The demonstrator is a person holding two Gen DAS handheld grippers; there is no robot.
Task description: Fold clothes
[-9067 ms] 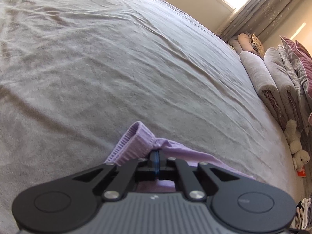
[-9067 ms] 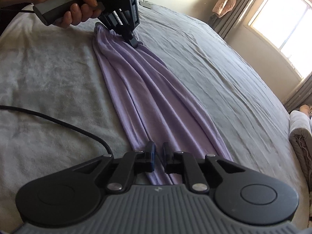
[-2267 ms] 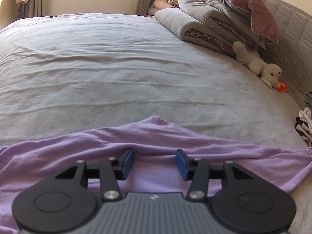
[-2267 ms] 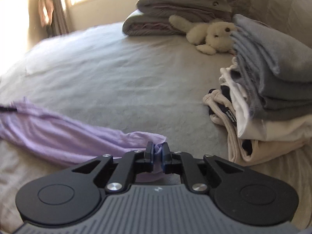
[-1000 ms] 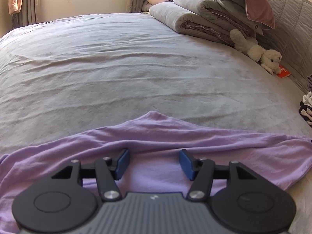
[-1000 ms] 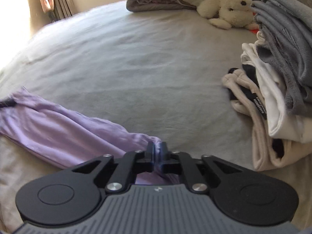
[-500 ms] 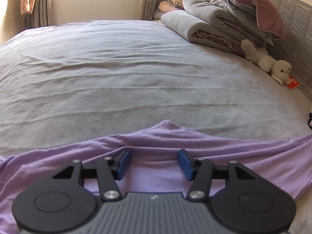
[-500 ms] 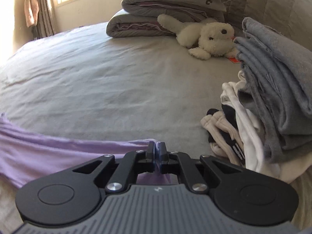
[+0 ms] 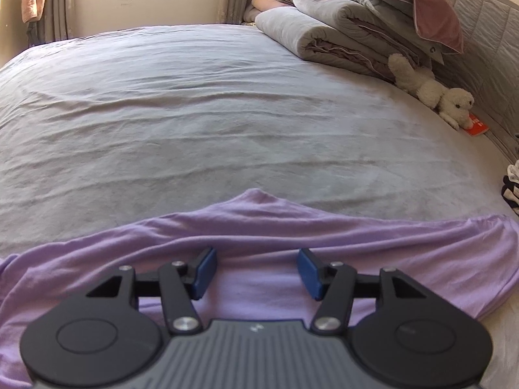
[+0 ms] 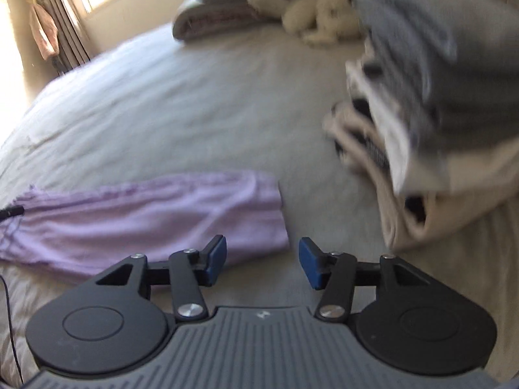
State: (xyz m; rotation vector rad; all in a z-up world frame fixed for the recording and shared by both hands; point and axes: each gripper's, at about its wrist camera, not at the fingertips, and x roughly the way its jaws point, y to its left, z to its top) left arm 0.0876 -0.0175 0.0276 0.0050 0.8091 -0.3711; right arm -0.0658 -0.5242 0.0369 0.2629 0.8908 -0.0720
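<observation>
A lilac garment (image 9: 259, 236) lies in a long band across the near part of the grey bed. My left gripper (image 9: 256, 270) hovers over its middle, jaws open, blue pads clear of the cloth. In the blurred right wrist view the garment's right end (image 10: 181, 214) lies flat on the bed, just left of and beyond my right gripper (image 10: 262, 259). That gripper's jaws are opening, with only bare bed sheet between them. One blue pad (image 10: 215, 259) overlaps the cloth's near edge.
A pile of folded grey, white and beige clothes (image 10: 421, 129) stands close on the right. Rolled grey bedding (image 9: 340, 32), a mauve pillow (image 9: 418, 3) and a white plush dog (image 9: 434, 94) line the headboard. A thin black cable (image 10: 9, 324) runs at the left.
My right gripper has let go of the garment's end, which now lies flat on the bed, and its jaws have spread apart. The left gripper has stayed open over the cloth.
</observation>
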